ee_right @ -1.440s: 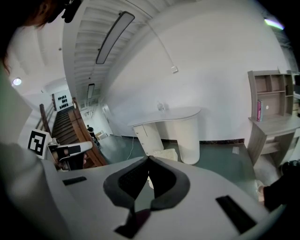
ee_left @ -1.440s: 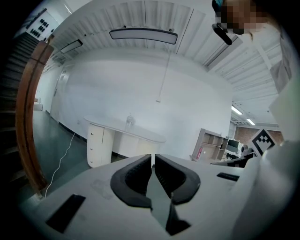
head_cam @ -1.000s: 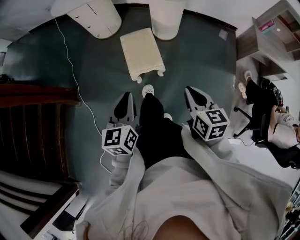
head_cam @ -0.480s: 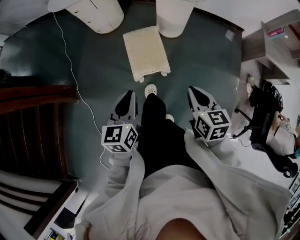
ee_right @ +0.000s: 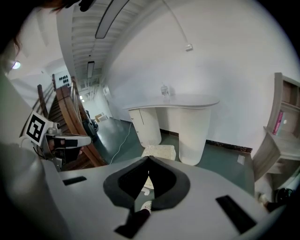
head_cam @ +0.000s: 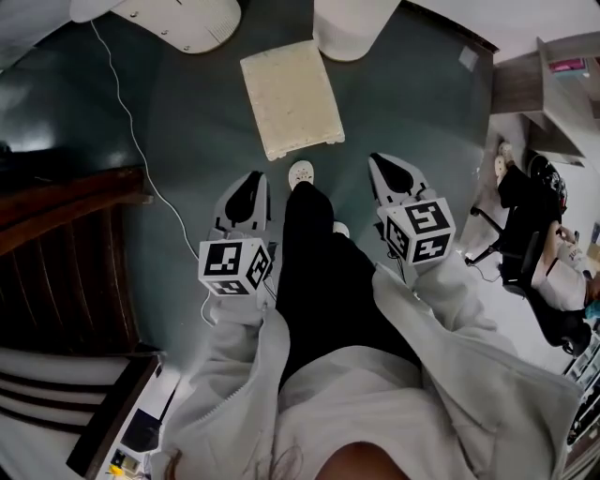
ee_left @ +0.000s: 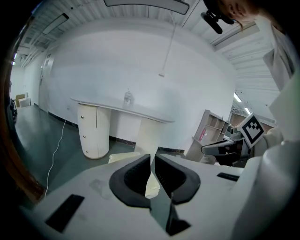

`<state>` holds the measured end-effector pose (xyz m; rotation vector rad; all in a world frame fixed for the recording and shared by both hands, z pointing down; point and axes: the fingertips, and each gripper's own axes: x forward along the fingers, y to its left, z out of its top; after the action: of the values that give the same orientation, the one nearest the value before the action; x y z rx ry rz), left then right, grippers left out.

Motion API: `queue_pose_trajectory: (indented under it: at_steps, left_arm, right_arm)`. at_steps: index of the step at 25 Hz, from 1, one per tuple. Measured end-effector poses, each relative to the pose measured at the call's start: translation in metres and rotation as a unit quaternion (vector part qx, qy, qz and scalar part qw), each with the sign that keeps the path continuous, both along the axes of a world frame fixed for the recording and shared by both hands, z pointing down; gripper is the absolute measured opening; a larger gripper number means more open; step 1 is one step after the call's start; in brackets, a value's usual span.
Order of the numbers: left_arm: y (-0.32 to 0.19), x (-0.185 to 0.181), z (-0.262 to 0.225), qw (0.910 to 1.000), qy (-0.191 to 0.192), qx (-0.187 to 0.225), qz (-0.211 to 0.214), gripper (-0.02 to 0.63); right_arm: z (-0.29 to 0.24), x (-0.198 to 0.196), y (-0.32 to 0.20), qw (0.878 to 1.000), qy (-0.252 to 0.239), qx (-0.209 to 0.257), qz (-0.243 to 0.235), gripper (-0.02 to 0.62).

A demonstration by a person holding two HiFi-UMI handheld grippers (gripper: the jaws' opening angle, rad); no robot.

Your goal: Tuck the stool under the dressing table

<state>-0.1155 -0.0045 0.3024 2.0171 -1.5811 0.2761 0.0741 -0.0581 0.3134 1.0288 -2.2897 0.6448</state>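
Head view: the cream stool (head_cam: 289, 98) stands on the floor just before the pedestals of the dressing table (head_cam: 183, 17). Left tongs (head_cam: 249, 183) and right tongs (head_cam: 386, 169), both pressed together and empty, hang short of it.

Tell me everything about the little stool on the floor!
The stool is small and rectangular, with a cream, nubbly-looking cushion top and short pale legs whose rounded feet peek out at its near edge. It stands upright on the dark green floor, in front of the dressing table's two white pedestals, not yet tucked under. Only the floor touches it.
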Motion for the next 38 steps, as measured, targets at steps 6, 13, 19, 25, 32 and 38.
queue_pose_trajectory:
  at_steps: [6,13,19,25,32,38]
  left_arm:
    - [-0.016,-0.007,0.039,0.9991,-0.015,-0.034,0.021,0.032]
    - [-0.029,-0.006,0.097,0.9953,-0.014,-0.083,0.048,0.032]
    - [-0.033,-0.002,0.146,0.9884,-0.025,-0.126,0.080,0.032]
    - [-0.032,-0.007,0.199,0.9799,-0.048,-0.167,0.098,0.043]
    - [-0.028,-0.004,0.261,0.9657,-0.050,-0.221,0.127,0.175]
    - [-0.021,-0.002,0.316,0.9438,-0.075,-0.273,0.171,0.234]
  right_arm:
    - [0.037,-0.002,-0.021,1.000,0.020,-0.019,-0.006,0.049]
    - [0.089,-0.013,-0.035,0.998,0.041,-0.050,-0.017,0.054]
    - [0.130,-0.024,-0.041,0.995,0.061,-0.066,-0.045,0.116]
    - [0.178,-0.026,-0.041,0.990,0.082,-0.097,-0.062,0.185]
    - [0.233,-0.023,-0.041,0.981,0.124,-0.110,-0.100,0.232]
    - [0.281,-0.024,-0.043,0.970,0.176,-0.100,-0.137,0.292]
